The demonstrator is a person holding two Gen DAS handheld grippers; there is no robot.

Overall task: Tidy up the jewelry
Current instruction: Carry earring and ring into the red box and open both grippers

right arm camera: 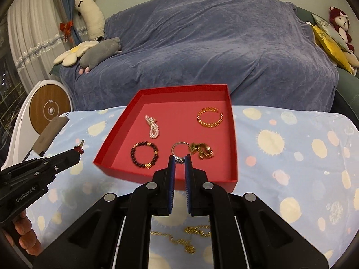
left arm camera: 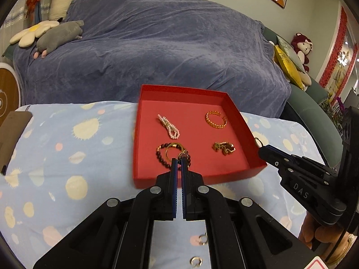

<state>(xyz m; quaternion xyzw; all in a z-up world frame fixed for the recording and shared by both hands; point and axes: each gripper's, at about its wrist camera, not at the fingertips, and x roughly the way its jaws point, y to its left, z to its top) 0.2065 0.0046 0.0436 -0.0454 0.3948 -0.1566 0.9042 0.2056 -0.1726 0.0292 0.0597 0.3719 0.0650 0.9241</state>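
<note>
A red tray (left arm camera: 143,134) (right arm camera: 233,148) sits on the spotted blue cloth. In it lie a pearl piece (left arm camera: 168,127) (right arm camera: 152,127), a gold chain bangle (left arm camera: 215,119) (right arm camera: 209,117), a dark bead bracelet (left arm camera: 160,157) (right arm camera: 143,155) and a gold chain clump (left arm camera: 224,148) (right arm camera: 203,150). My left gripper (left arm camera: 178,159) (right arm camera: 79,151) is shut on a gold ring with a red clover charm (left arm camera: 174,149), held near the tray's front. My right gripper (right arm camera: 179,157) (left arm camera: 259,149) is shut on a silver ring (right arm camera: 180,150), beside the tray's right wall.
Small open rings (left arm camera: 203,239) (left arm camera: 196,261) and gold chains (right arm camera: 186,243) lie on the cloth near me. A sofa under a blue-grey cover (left arm camera: 157,44) stands behind the table, with plush toys (left arm camera: 58,34). A brown flat object (right arm camera: 50,132) lies at the cloth's left edge.
</note>
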